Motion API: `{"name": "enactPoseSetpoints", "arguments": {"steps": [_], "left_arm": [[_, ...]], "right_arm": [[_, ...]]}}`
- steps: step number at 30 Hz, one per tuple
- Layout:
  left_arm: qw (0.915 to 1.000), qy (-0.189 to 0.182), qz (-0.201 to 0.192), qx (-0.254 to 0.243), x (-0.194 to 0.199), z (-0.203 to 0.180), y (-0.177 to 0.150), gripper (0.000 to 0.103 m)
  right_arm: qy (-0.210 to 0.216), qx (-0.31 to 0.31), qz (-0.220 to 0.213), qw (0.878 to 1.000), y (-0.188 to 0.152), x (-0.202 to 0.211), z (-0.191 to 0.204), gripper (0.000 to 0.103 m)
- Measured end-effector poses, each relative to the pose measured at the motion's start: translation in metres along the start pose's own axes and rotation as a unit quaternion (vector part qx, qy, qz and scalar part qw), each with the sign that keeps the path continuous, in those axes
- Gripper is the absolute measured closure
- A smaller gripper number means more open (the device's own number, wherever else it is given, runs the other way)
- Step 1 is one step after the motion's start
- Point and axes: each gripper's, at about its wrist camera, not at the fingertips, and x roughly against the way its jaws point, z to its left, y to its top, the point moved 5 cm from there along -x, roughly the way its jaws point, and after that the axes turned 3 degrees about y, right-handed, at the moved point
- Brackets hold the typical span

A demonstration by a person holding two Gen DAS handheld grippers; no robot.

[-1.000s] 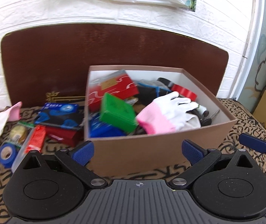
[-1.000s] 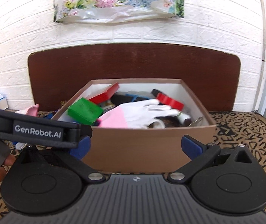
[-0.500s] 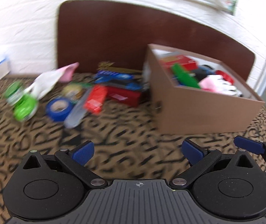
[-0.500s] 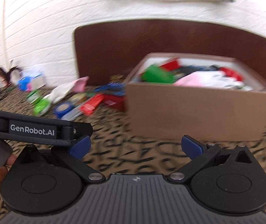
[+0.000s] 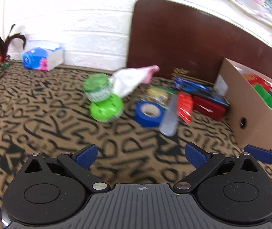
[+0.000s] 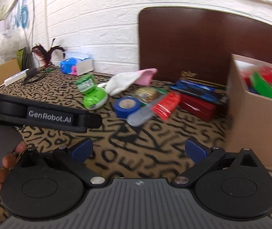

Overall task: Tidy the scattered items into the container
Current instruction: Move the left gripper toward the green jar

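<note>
While both the left gripper (image 5: pixel 141 153) and right gripper (image 6: pixel 138 149) gape wide and empty, the blue tape roll (image 5: pixel 148 113), green jars (image 5: pixel 105 107) and glove (image 5: pixel 130 78) lie left of the cardboard box (image 5: pixel 254 114).

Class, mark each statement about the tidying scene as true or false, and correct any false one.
1. Both tongs, left and right, are open and empty. True.
2. The blue roll of tape lies inside the brown cardboard box. False: it lies on the patterned cloth, outside the box.
3. The white glove with a pink cuff rests partly on the green-lidded jar. True.
4. The cardboard box is empty. False: it holds red and green items.
</note>
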Motion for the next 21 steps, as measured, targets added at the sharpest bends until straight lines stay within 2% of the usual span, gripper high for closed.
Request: {"name": "enactPoseSetpoints", "arguments": {"steps": [6, 9, 17, 21], "left_arm": [[0.9997, 0.015, 0.000, 0.019, -0.021, 0.037, 0.026, 0.003], [0.9997, 0.014, 0.010, 0.018, -0.037, 0.049, 0.036, 0.008], [0.9993, -0.010, 0.035, 0.007, -0.076, 0.061, 0.050, 0.016], [0.9985, -0.022, 0.049, -0.002, -0.093, 0.063, 0.055, 0.020]], "right_arm": [[0.035, 0.041, 0.001, 0.999, 0.020, -0.042, 0.028, 0.008], [0.051, 0.050, 0.008, 0.997, 0.026, -0.063, 0.041, 0.013], [0.086, 0.066, 0.024, 0.994, 0.039, -0.109, 0.064, 0.024], [0.086, 0.079, 0.029, 0.993, 0.046, -0.126, 0.069, 0.026]]}}
